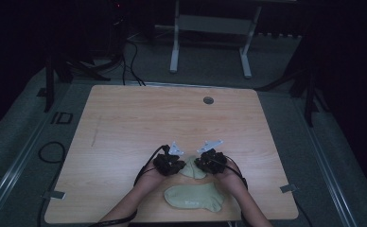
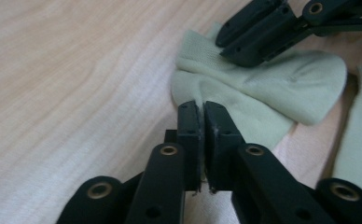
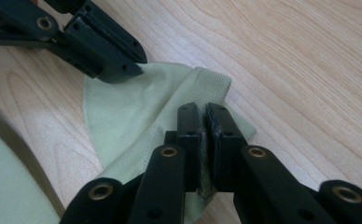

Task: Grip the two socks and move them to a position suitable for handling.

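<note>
High view. A person's forearms enter from the bottom edge of a wooden table (image 1: 125, 123). The left gripper (image 1: 169, 163) and the right gripper (image 1: 210, 161) meet near the front edge, over a small pale green sock (image 1: 194, 169) that lies bunched between them. A second sock (image 1: 195, 197) of the same colour lies flat just in front of it, nearer the person and apart from both tools. A round cable port (image 1: 208, 100) sits in the far part of the tabletop. No container stands on the table.

Left gripper view. The left gripper (image 2: 202, 122) has its jaws closed together, with a thin fold of the sock (image 2: 263, 88) pinched between the pads. The right gripper (image 2: 244, 44) bears on the ribbed cuff from the far side. The second sock (image 2: 361, 140) shows at the right edge.

Right gripper view. The right gripper (image 3: 203, 122) has its jaws closed on the ribbed cuff of the sock (image 3: 123, 112), with fabric showing between the pads. The left gripper (image 3: 118, 58) grips the opposite edge. The second sock (image 3: 11, 186) appears at the lower left.

Handling. The sock is judged light, soft and limp. It drapes and folds under its own weight, will not break, and is unlikely to slip from closed pads. The firmest hold is judged to be the thicker ribbed cuff, or any doubled edge.
</note>
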The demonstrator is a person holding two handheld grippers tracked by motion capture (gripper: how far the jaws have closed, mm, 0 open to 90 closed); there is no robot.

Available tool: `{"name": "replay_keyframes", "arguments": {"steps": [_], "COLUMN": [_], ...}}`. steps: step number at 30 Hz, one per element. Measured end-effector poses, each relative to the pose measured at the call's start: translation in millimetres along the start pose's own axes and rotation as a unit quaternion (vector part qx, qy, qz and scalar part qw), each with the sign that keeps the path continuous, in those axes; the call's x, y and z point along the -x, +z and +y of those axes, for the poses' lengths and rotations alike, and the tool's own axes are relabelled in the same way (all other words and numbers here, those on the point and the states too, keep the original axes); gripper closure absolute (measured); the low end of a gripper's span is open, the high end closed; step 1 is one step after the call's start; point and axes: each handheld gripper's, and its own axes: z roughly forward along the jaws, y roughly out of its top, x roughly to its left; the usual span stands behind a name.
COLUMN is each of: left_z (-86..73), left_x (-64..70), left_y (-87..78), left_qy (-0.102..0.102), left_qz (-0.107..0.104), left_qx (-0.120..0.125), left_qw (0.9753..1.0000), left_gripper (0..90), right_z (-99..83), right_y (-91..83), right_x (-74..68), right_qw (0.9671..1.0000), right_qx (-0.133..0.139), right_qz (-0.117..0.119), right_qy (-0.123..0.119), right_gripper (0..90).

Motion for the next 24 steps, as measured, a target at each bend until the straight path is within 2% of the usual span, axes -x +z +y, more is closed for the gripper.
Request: {"name": "replay_keyframes", "arguments": {"steps": [2, 5, 10, 12, 14, 16, 20, 24], "left_z": [1.2, 3.5, 9.1, 10.4, 10.0, 7.4, -3.4, -14.6], "left_x": [2.3, 3.0, 0.8, -0.3, -1.2, -3.6, -8.0, -10.9], "left_y": [-1.9, -10.4, -35.8, -46.3, -54.6, -60.7, -63.8, -52.8], "left_qy": [0.003, 0.004, 0.003, 0.006, 0.009, 0.002, -0.008, -0.019], "left_qz": [0.009, 0.011, 0.016, 0.024, 0.035, 0.033, 0.031, 0.029], "left_qx": [-0.002, 0.006, 0.021, 0.025, 0.021, 0.017, 0.015, 0.006], "left_qw": [1.0000, 0.9999, 0.9996, 0.9994, 0.9991, 0.9993, 0.9994, 0.9994], "left_gripper": [87.1, 87.5, 87.6, 87.6, 87.6, 87.6, 87.5, 87.3], "right_z": [0.5, 1.2, 4.1, 4.6, 3.5, -0.1, -10.8, -26.5], "right_y": [-2.2, -10.5, -40.6, -53.1, -63.3, -69.4, -69.2, -51.7], "right_x": [-0.2, 0.8, 6.5, 9.6, 11.9, 14.3, 20.5, 20.8], "right_qw": [1.0000, 0.9998, 0.9981, 0.9970, 0.9962, 0.9956, 0.9954, 0.9964], "right_qx": [0.003, 0.018, 0.058, 0.071, 0.077, 0.079, 0.069, 0.048], "right_qz": [-0.003, -0.001, -0.006, -0.007, -0.012, -0.015, -0.013, -0.010], "right_qy": [0.001, 0.007, 0.022, 0.030, 0.039, 0.047, 0.065, 0.069], "right_gripper": [85.7, 85.7, 85.8, 85.8, 85.7, 85.8, 85.7, 85.6]}}
